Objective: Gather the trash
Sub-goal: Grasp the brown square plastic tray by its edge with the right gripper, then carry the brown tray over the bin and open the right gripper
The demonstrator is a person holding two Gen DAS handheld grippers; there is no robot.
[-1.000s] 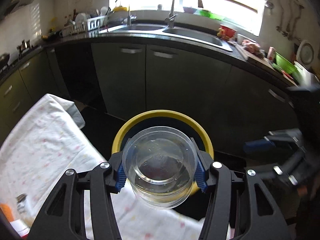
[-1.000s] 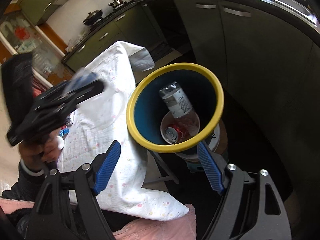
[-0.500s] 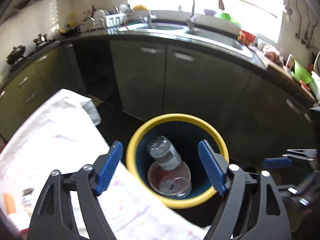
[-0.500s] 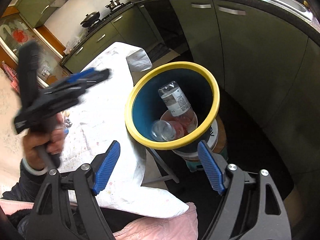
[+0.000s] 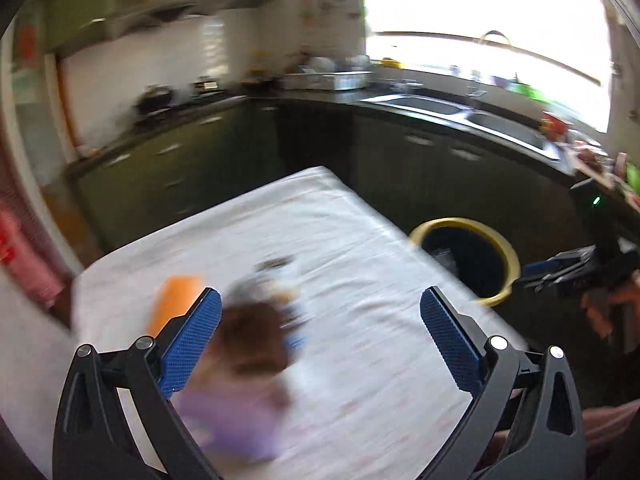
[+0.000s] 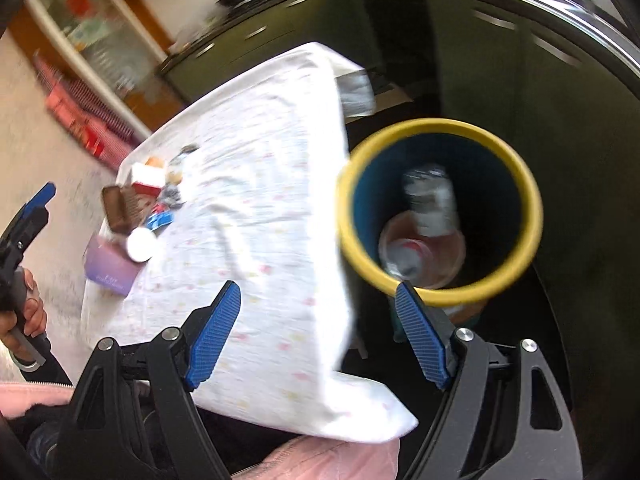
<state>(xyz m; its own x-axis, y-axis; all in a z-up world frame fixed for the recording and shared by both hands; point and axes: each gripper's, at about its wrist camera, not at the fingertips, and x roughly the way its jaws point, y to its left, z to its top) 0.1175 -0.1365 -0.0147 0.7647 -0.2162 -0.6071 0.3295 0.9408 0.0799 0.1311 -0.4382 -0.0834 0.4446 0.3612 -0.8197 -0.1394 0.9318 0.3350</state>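
Yellow-rimmed bin [image 6: 440, 212] just ahead of the right gripper [image 6: 320, 334] has a plastic bottle [image 6: 434, 204] and clear cup [image 6: 420, 256] inside. Left gripper [image 5: 320, 344] just opened wide, empty, above table trash [image 5: 256, 344]; right open, empty too.

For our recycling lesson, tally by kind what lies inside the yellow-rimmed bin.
Bottle: 1
Cups: 2, the smaller lying in the larger
Total: 3, though the blur may hide more.
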